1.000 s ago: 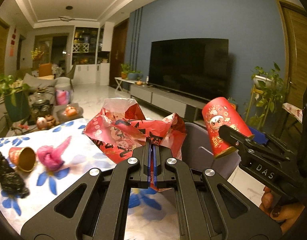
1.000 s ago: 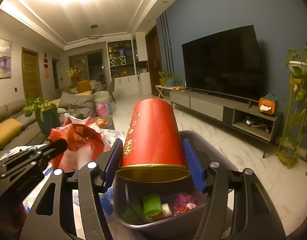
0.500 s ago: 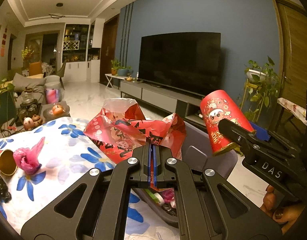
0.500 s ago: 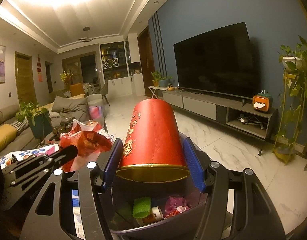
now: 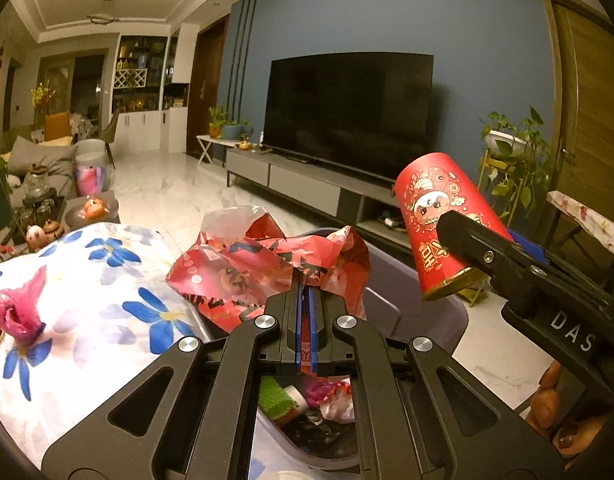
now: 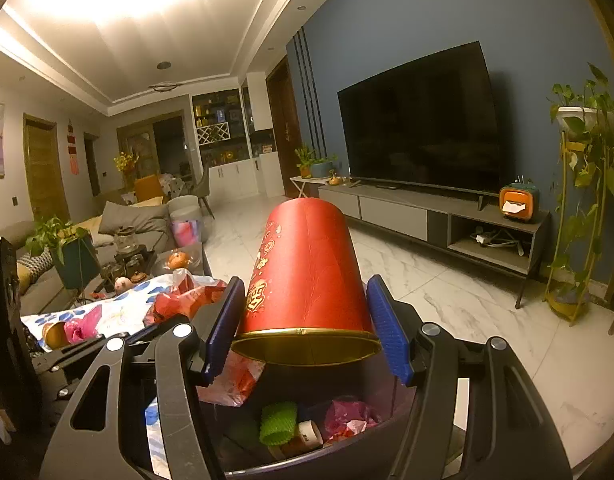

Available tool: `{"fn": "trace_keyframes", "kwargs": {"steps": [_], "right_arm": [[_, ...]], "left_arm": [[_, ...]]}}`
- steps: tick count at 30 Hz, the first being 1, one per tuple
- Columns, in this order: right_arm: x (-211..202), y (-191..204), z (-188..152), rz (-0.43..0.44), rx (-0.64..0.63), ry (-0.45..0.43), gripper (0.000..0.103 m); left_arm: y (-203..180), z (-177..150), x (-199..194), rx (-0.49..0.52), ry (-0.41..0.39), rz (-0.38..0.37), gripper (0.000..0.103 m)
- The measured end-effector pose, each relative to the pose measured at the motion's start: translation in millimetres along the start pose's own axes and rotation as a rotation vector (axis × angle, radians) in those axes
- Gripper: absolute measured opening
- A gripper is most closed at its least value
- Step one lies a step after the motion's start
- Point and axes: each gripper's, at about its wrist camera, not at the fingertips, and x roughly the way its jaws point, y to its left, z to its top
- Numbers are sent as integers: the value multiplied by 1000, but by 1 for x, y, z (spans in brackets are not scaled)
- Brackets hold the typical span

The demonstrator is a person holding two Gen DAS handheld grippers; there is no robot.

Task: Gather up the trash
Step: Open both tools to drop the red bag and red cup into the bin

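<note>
Both tongs have travelled rightward off the tabletop (image 5: 87, 280) since the earlier frames; the grey bin (image 6: 371, 456), previously at the far edge of view, now sits directly beneath them.

Nearest, I read the left tongs (image 5: 305, 320) as closed to a narrow slit, pinching the crumpled red wrapper (image 5: 267, 264), which hangs over the bin's left rim. Inside the bin lie a green ribbed item (image 6: 278, 422), a small roll and pink scraps.

Next, the right tongs (image 6: 305, 328) are spread wide and clamped on the red paper cup (image 6: 307, 272) across its gold rim. The cup's long axis runs along the fingers, base pointing away and slightly up, mouth toward the camera. The bin opening lies straight below the cup, so I judge a release would drop it in; the right tongs sit more centrally over the opening than the left.

Farther left on the tabletop, a pink bag scrap (image 5: 17, 312) remains uncollected.
</note>
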Motion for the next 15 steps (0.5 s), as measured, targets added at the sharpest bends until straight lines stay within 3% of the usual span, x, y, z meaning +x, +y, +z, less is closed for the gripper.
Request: {"fn": "trace_keyframes", "kwargs": {"steps": [3, 5, 6, 7, 8, 15], "right_arm": [[3, -2, 0, 3, 3, 0, 62], [3, -2, 0, 6, 4, 1, 62], [4, -2, 0, 8, 6, 2, 62], [5, -2, 0, 8, 6, 1, 63], [5, -2, 0, 10, 7, 3, 63], [12, 3, 0, 33, 9, 12, 66]], "left_arm": [[2, -2, 3, -7, 4, -11, 5], [4, -5, 5, -5, 17, -15, 14], [7, -6, 5, -6, 19, -11, 27], [9, -8, 4, -10, 17, 4, 48], [14, -9, 1, -24, 8, 14, 57], [44, -13, -34, -77, -43, 107, 83]]}}
